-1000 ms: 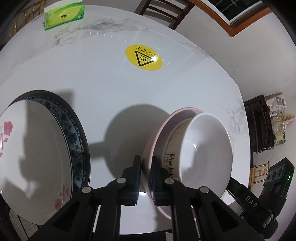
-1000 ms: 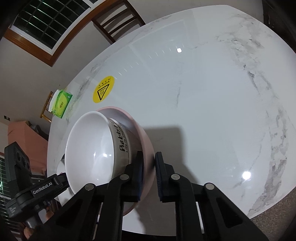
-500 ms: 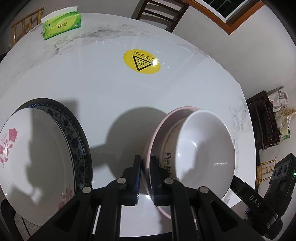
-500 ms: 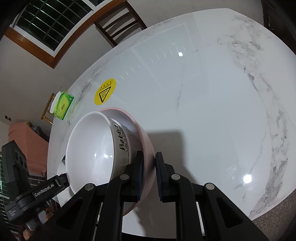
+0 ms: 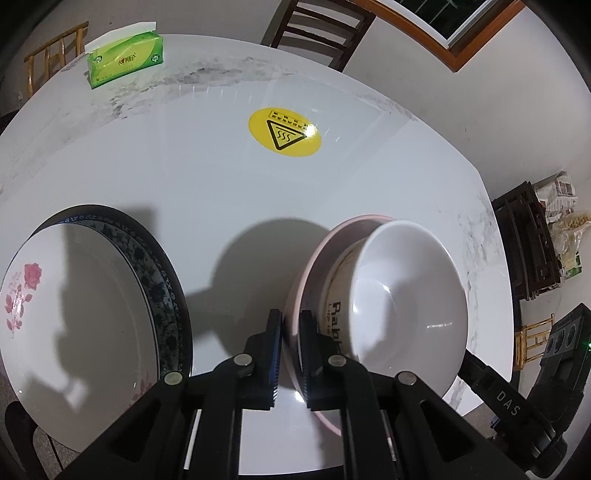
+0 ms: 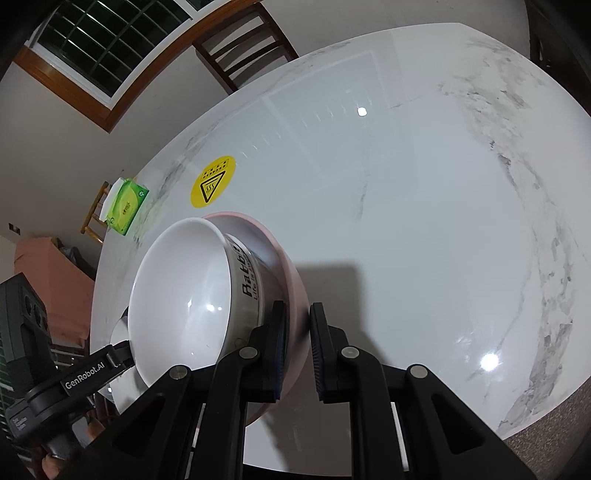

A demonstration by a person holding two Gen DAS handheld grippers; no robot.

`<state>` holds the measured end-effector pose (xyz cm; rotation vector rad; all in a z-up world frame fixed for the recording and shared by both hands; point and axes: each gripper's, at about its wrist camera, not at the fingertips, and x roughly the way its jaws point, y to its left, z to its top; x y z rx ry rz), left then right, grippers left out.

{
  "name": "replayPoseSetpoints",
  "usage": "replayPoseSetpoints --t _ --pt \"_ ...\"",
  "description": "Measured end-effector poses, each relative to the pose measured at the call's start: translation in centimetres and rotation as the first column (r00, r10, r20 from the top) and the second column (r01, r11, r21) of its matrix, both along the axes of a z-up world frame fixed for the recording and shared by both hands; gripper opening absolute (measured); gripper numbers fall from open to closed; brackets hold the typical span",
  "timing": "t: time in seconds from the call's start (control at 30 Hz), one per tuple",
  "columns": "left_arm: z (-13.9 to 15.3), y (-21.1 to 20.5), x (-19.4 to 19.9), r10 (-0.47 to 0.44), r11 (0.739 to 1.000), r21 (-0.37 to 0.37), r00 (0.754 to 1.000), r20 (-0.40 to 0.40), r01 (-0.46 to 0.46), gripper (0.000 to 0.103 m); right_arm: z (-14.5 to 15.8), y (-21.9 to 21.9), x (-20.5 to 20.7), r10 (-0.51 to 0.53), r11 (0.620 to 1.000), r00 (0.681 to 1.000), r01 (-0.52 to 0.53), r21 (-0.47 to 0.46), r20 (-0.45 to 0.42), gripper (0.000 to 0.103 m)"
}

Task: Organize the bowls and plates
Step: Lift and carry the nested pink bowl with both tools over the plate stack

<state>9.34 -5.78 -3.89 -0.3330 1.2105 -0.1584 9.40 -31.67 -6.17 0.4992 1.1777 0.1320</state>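
Observation:
Three bowls sit nested: a pink bowl (image 5: 320, 254) (image 6: 292, 275) outermost, a bowl lettered "Rabbit" (image 5: 334, 314) (image 6: 251, 275) inside it, and a white bowl (image 5: 406, 295) (image 6: 177, 295) innermost. My left gripper (image 5: 291, 317) is shut on the pink bowl's left rim. My right gripper (image 6: 298, 310) is shut on the opposite rim. Each gripper's body shows at the edge of the other's view. I cannot tell whether the stack touches the table. To the left lies a white rose plate (image 5: 74, 314), stacked on a blue patterned plate (image 5: 162, 280).
The round white marble table (image 6: 424, 221) carries a yellow warning sticker (image 5: 283, 132) and a green tissue box (image 5: 123, 62) near its far edge. Wooden chairs (image 5: 317, 29) stand behind it. A dark shelf (image 5: 528, 240) stands off to the right.
The left wrist view has tilted slightly, so the tissue box and sticker sit lower in frame. Both grips on the pink bowl's rim are unchanged.

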Motion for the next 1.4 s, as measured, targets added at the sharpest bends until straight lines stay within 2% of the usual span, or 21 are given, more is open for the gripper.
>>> replayPoseSetpoints --t 0.33,0.7,1.07,1.4 --pt "1.0 1.0 -0.4 0.013 1.0 -0.004 1.0 0.022 -0.013 0.008 0.9 0.7 0.0 0.013 1.0 1.0 -0.013 -0.001 0.016 0.014" --pt "3.1 3.9 -1.5 0.069 0.998 -0.002 0.996 0.057 -0.069 0.008 3.1 3.6 0.8 0.081 0.997 0.995 -0.081 -0.016 0.056 0.014" --pt "5.6 9.3 -4.2 0.181 0.983 0.01 0.979 0.095 -0.183 0.008 5.1 9.3 1.0 0.207 0.978 0.973 -0.208 -0.006 0.098 0.014" --pt "6.2 15.2 -7.3 0.304 0.952 0.019 0.948 0.093 -0.307 0.008 5.5 15.4 0.4 0.329 0.943 0.938 -0.332 0.01 0.11 0.014"
